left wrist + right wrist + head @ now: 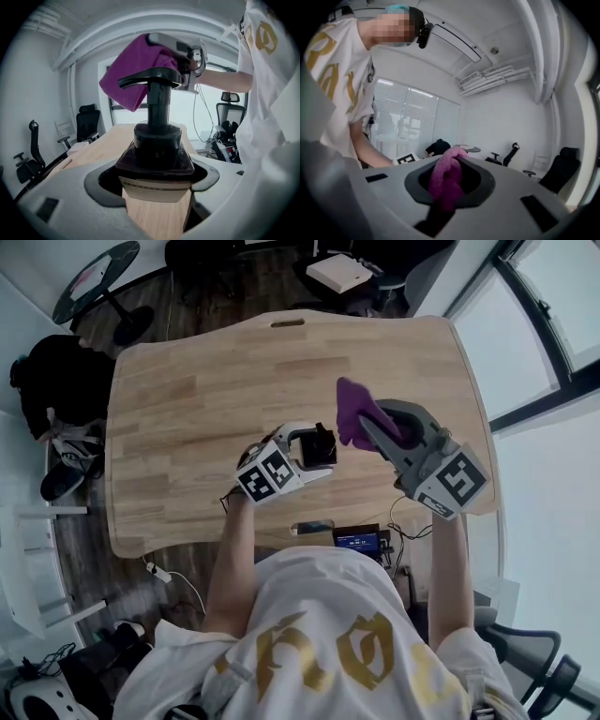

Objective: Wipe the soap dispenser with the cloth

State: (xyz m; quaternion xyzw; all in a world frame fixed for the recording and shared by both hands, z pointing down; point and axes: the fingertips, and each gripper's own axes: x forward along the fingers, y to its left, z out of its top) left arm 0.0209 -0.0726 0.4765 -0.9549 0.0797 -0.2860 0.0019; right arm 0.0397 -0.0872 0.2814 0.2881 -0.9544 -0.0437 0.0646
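Soap dispenser: dark, glossy, square-shouldered bottle with a round collar, a straight neck and a flat curved pump spout; a pale label band runs low on the front. It stands upright over the near middle of the counter, and whether its base rests on the wood cannot be told. Left tongs: clenched on the bottle's lower body, one jaw at each side. Cloth: magenta, soft, napped like microfibre, bunched into thick folds that hang just beside and above the spout; contact with the spout cannot be confirmed. Right tongs: gripping a gathered wad of the cloth, the loose part trailing free. Step in hand, as judged: bringing the cloth onto the pump head to start the wipe. Handling notes: the smooth bottle is likely to turn or slip in its grip, so the left hold should stay firm and low while strokes run downward from spout to collar to shoulders; light pressure on the spout is advised, since a hard push may pump soap out; a broad fold of cloth should meet the surface rather than the hard jaw tips. Counter: pale wood, visible grain, rounded corners, a slot near its far edge.
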